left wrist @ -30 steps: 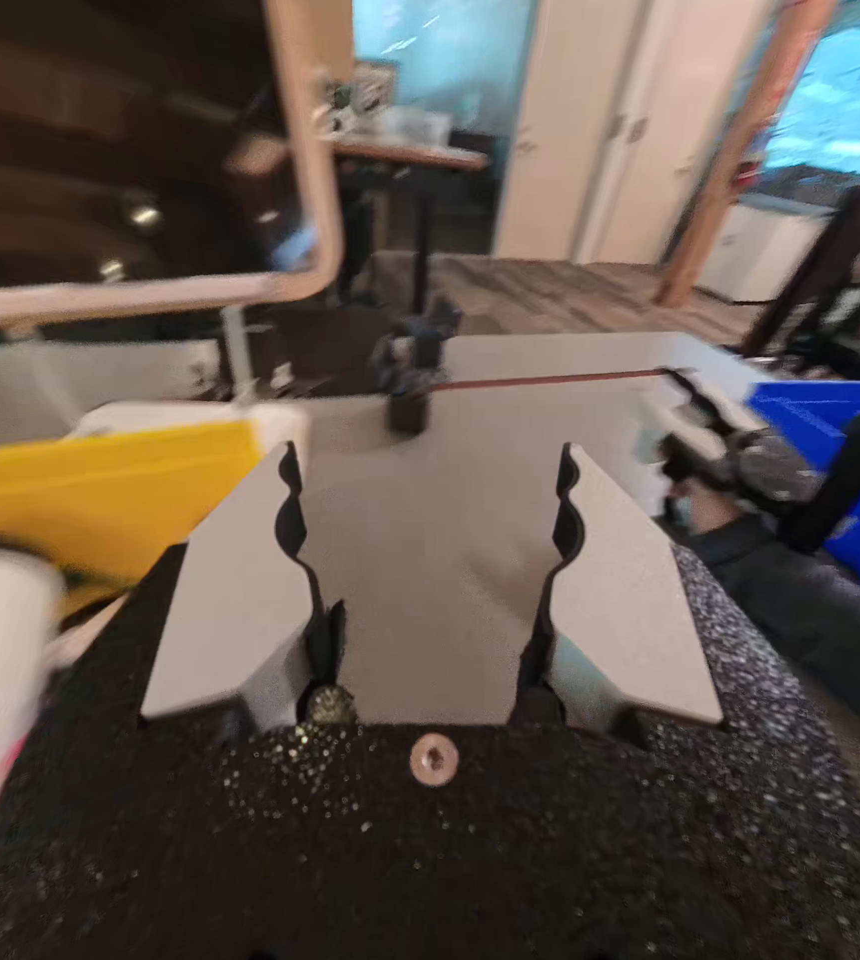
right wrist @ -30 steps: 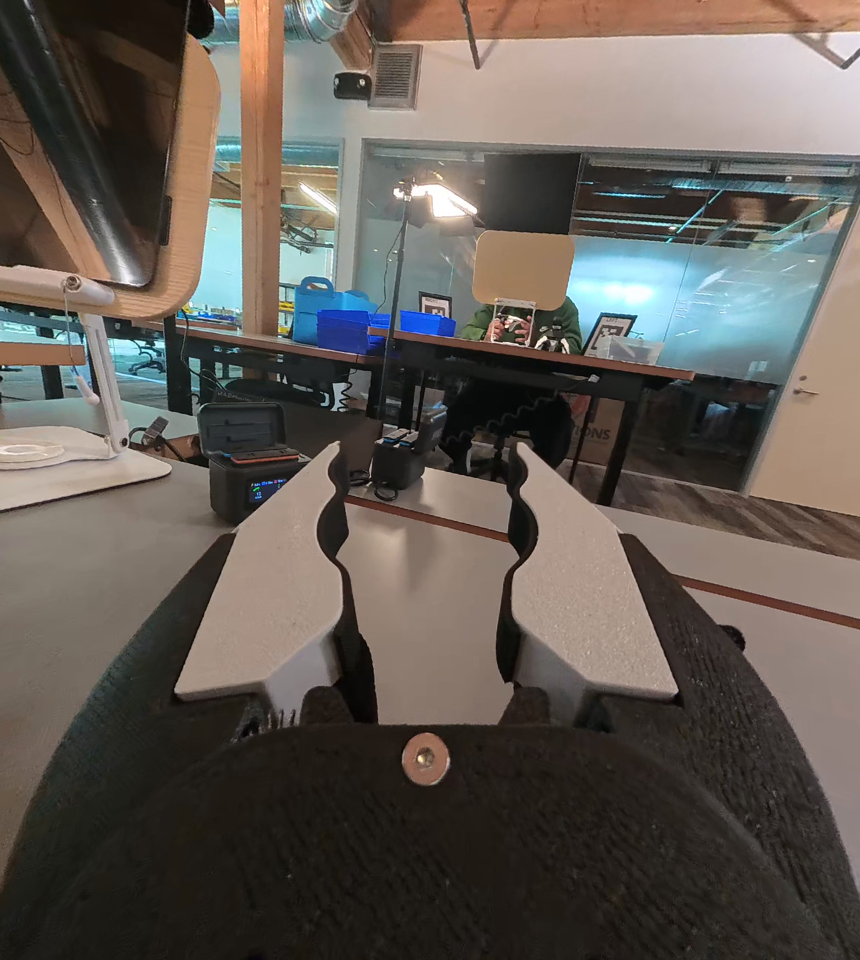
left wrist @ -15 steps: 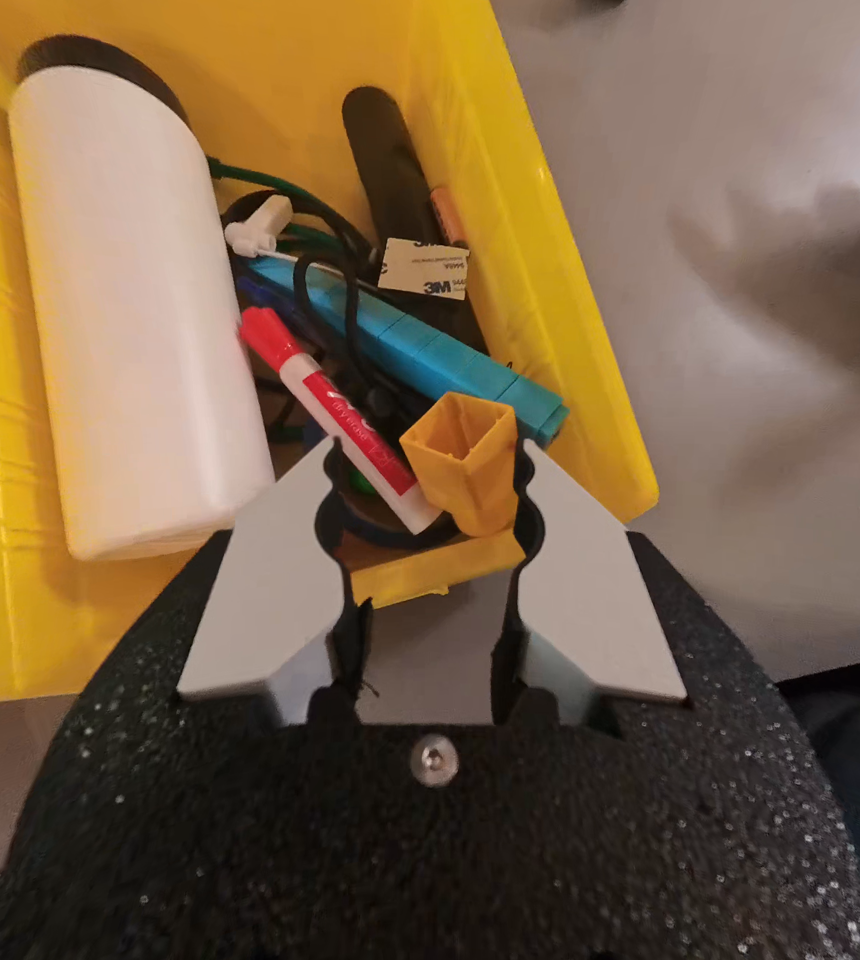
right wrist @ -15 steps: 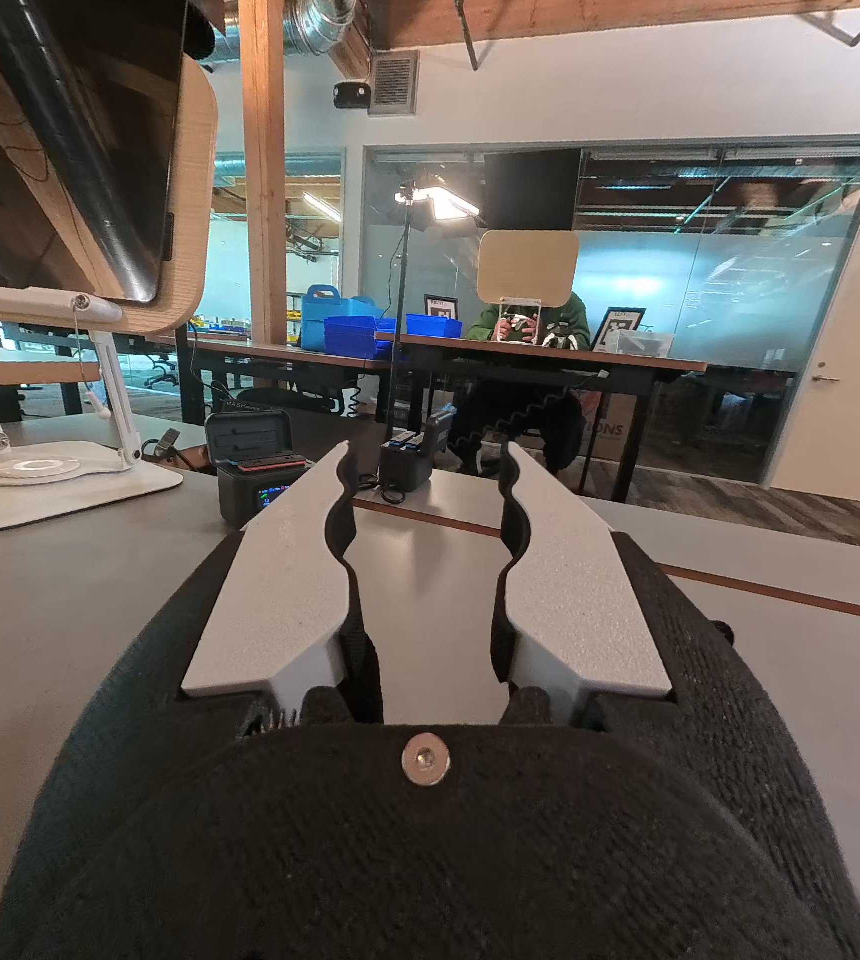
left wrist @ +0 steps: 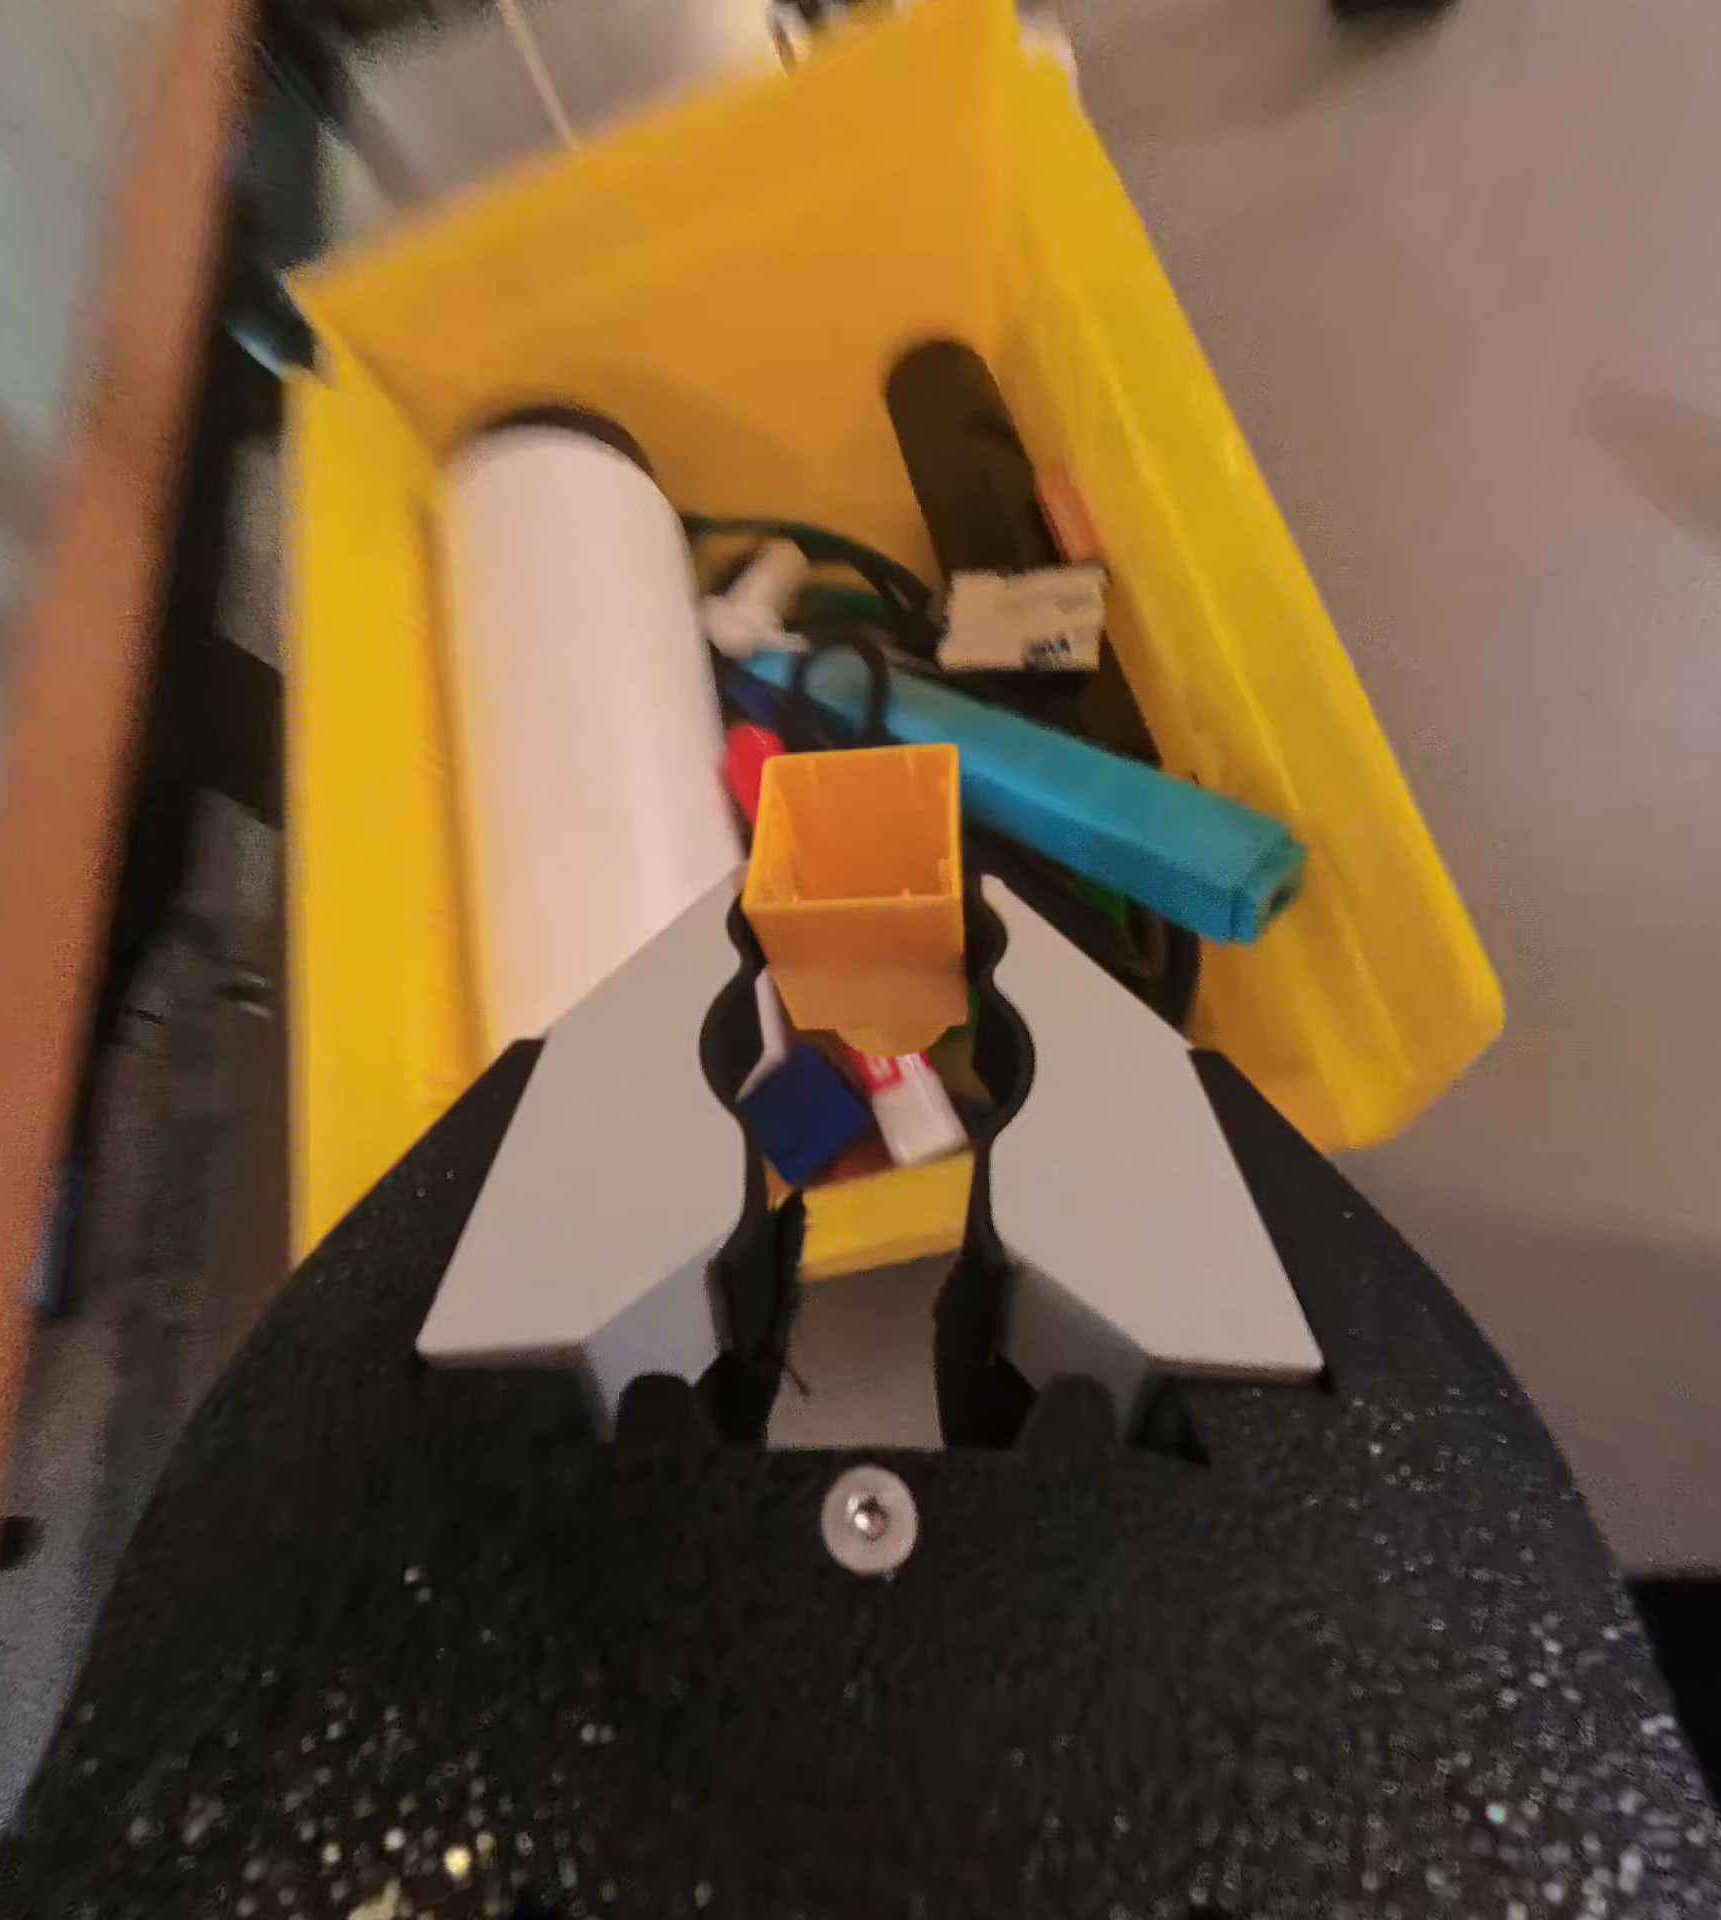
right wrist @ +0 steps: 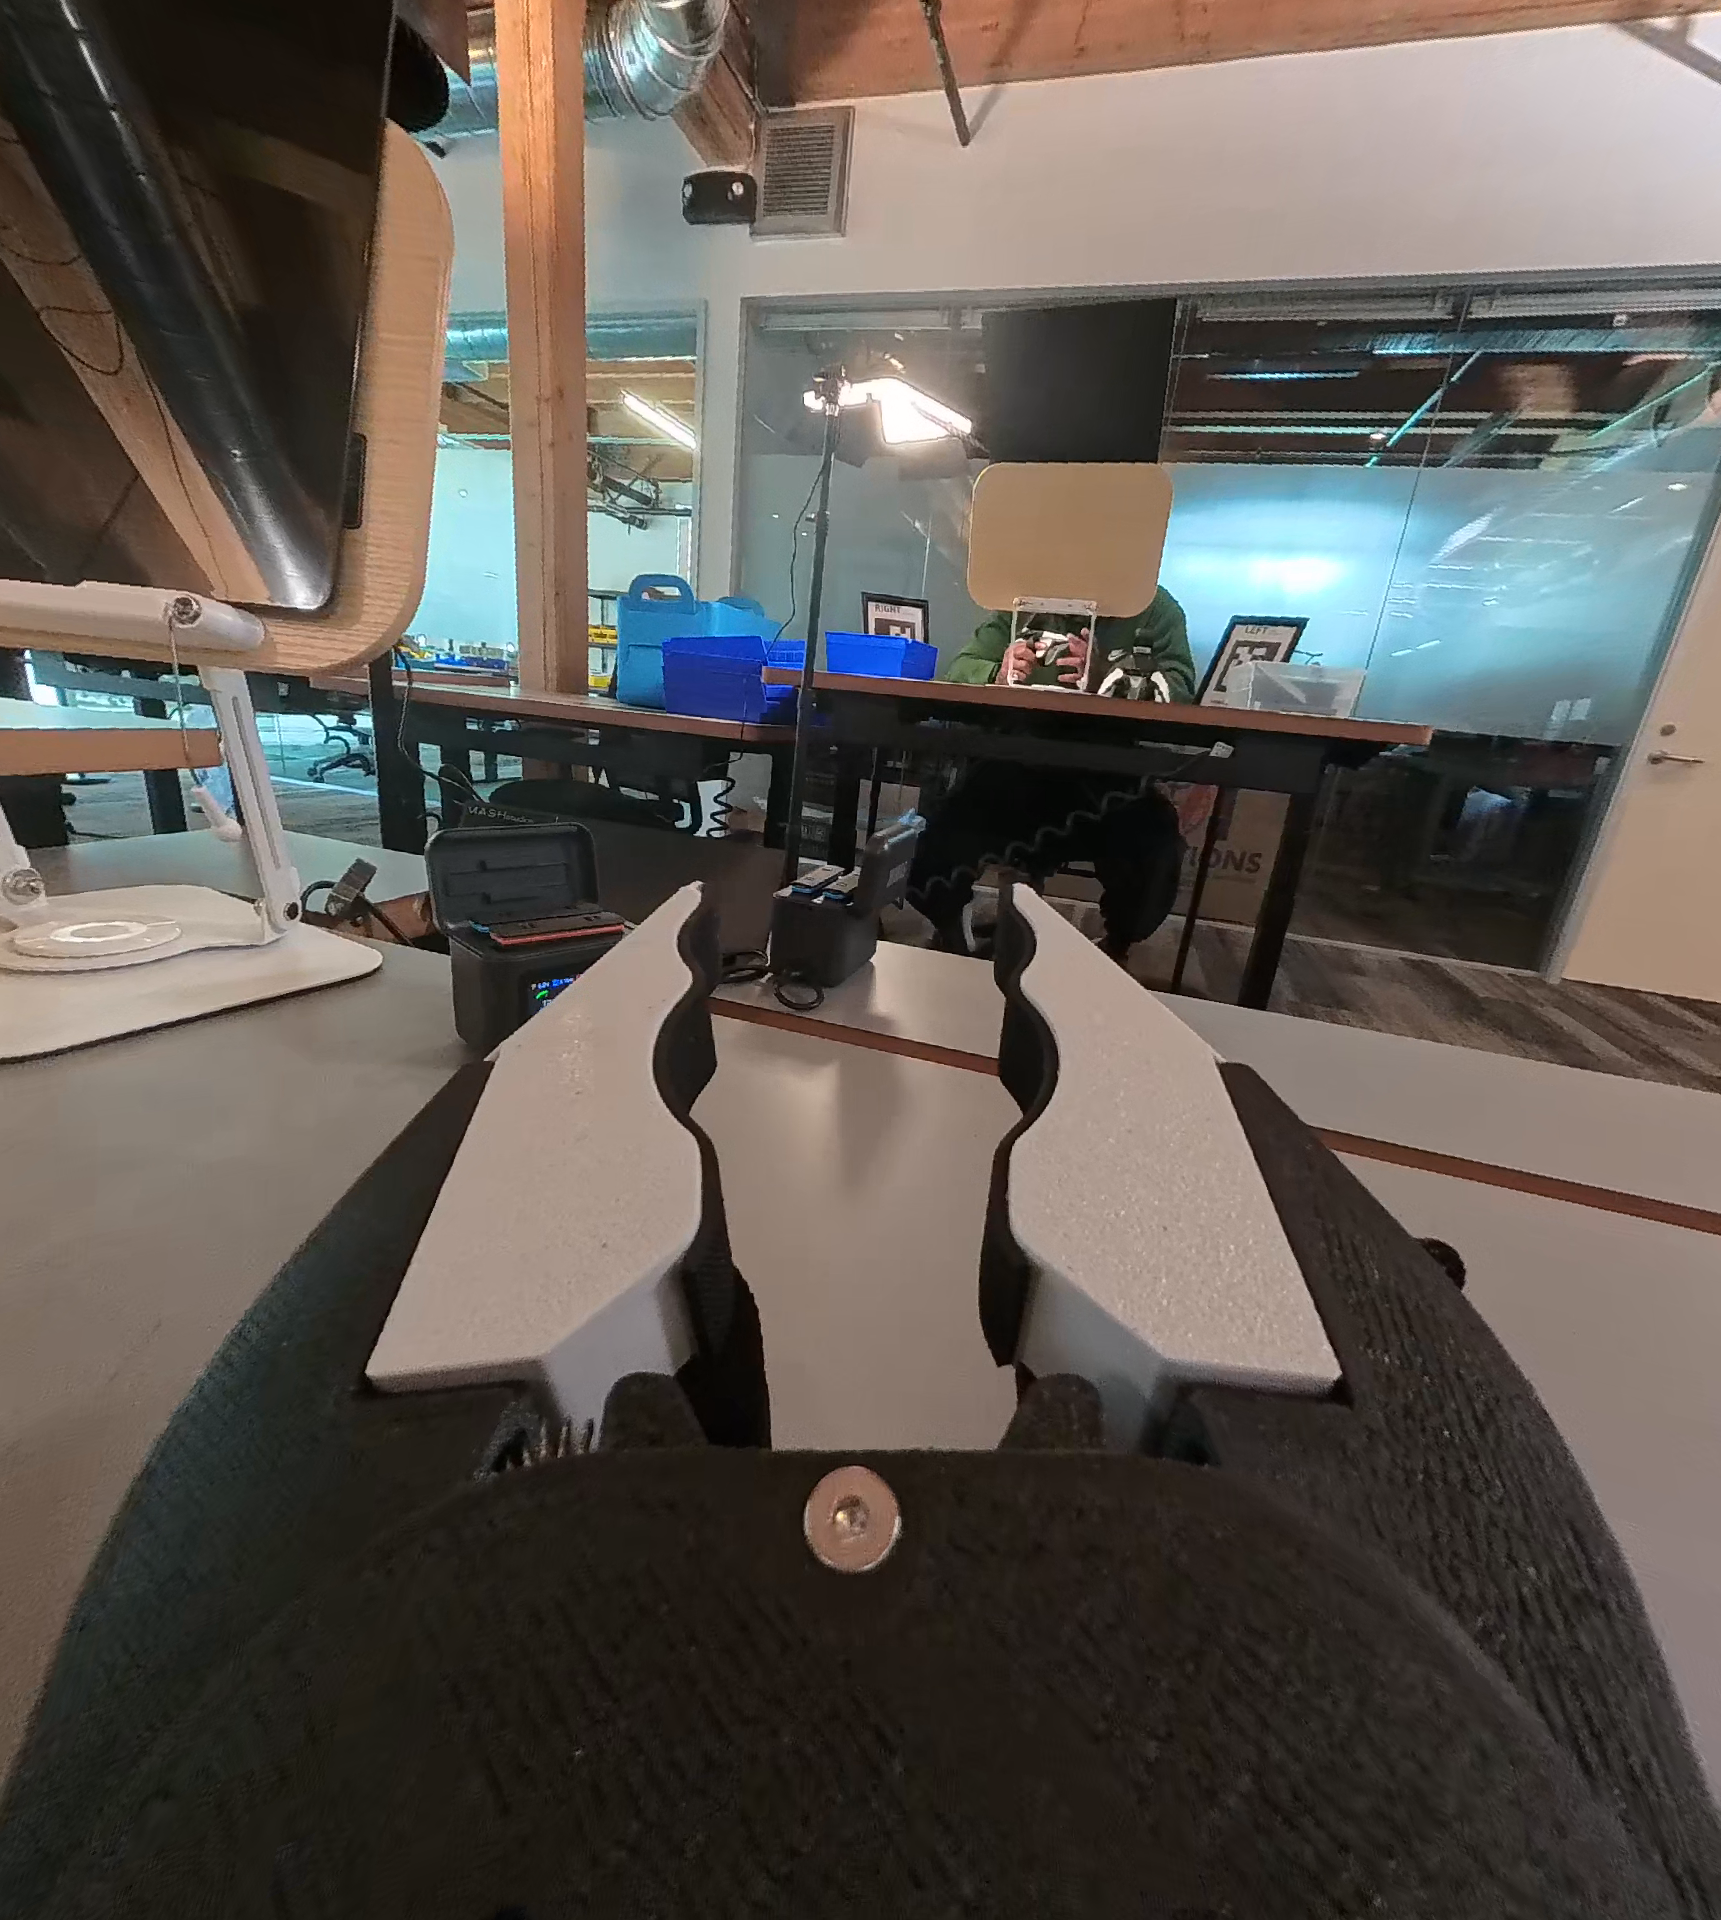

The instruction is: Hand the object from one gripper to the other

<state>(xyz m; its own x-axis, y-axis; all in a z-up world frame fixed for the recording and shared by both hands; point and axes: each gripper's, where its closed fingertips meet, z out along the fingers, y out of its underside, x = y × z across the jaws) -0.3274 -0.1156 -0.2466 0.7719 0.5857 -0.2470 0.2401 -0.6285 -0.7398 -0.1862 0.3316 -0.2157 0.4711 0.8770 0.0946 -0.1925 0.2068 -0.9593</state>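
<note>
In the left wrist view my left gripper [left wrist: 861, 920] is shut on a small orange square cup [left wrist: 856, 883], open end facing the camera, pinched between the fingertips. It hangs over the yellow bin [left wrist: 1240, 665]. In the right wrist view my right gripper [right wrist: 856, 904] is open and empty, held level just above the grey table [right wrist: 108, 1195]. Neither gripper shows in the other's view.
The bin holds a white bottle [left wrist: 575, 717], a blue bar [left wrist: 1074, 810], a red-capped marker [left wrist: 897, 1101], a black tube and cables. On the table stand a white tablet stand [right wrist: 108, 956], a black case [right wrist: 513, 935] and a charger [right wrist: 835, 925]. A person sits at a far desk. One gripper's finger ends stand about 45 centimeters off the other's.
My left gripper swung down to the bin, closed on the orange cup and raised it off the other items. The right gripper has barely moved and stays open.
</note>
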